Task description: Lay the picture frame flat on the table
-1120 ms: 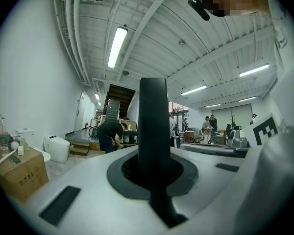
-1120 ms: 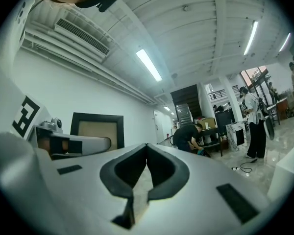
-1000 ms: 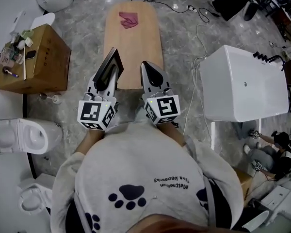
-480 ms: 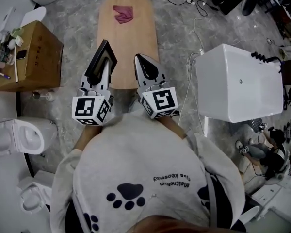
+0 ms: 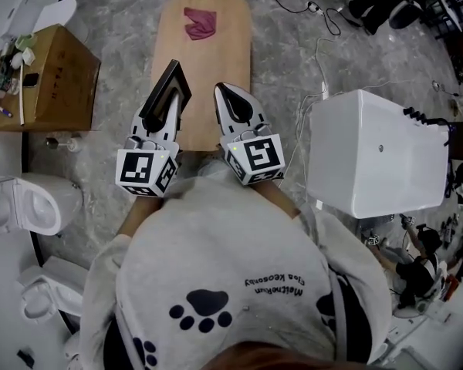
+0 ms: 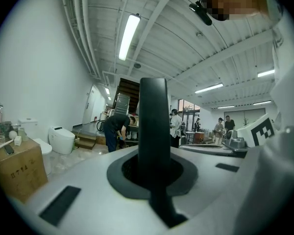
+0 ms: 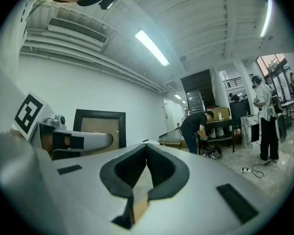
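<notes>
A black picture frame (image 5: 164,91) stands on edge in my left gripper (image 5: 168,116), which is shut on its lower edge. It hangs over the near end of the long wooden table (image 5: 208,60). In the left gripper view the frame's edge (image 6: 153,121) rises as a dark bar straight out of the shut jaws. My right gripper (image 5: 227,92) is beside it on the right, shut with nothing in it, also over the table's near end. The right gripper view shows the frame's face (image 7: 100,126) to the left, behind the left gripper (image 7: 83,141).
A red cloth (image 5: 199,20) lies at the table's far end. A cardboard box (image 5: 50,75) with small items stands to the left, a toilet (image 5: 31,203) nearer. A white tub (image 5: 378,153) is on the right. Cables (image 5: 324,21) trail on the floor. Several people stand far off.
Both grippers have moved forward together, the left one carrying the frame, and now reach further over the table's near end. The jaws have not changed.
</notes>
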`<state>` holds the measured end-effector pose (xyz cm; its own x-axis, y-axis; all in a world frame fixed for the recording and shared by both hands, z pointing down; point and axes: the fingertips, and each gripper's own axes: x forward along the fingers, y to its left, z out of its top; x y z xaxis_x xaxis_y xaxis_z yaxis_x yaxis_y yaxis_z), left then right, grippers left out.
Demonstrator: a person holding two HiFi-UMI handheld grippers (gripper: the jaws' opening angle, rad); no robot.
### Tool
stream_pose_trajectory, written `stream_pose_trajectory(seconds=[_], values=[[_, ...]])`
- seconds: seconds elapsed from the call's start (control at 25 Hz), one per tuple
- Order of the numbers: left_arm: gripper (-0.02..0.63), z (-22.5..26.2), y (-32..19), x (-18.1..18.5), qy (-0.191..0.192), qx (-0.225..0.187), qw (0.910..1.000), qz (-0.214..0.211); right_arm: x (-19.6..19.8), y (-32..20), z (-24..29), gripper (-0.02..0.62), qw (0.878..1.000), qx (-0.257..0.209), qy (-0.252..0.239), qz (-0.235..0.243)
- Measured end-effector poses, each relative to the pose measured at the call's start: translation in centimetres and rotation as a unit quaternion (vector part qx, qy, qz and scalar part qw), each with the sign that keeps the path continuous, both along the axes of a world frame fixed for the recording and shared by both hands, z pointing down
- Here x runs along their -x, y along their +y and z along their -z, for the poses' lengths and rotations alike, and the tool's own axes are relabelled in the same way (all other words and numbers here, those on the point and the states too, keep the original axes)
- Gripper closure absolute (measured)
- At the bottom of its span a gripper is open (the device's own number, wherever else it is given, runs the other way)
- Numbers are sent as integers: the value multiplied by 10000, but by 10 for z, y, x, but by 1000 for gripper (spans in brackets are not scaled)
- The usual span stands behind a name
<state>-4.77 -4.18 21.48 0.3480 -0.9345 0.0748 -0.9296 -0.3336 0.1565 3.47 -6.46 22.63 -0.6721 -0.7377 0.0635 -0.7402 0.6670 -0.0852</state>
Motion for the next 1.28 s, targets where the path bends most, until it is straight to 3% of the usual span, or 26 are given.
stream_pose_trajectory(seconds=[0.52, 0.96, 1.28], values=[[589, -27, -27, 2, 45, 333, 9994, -40, 10, -30, -25, 584, 9994, 244, 149, 215], [589, -34, -49, 11, 100, 419, 9978, -509, 20, -38, -20, 584, 9995, 265, 185, -42], [589, -50, -59, 8, 272, 617, 9943, -828, 27, -48, -25, 584, 9993, 333, 173, 55]])
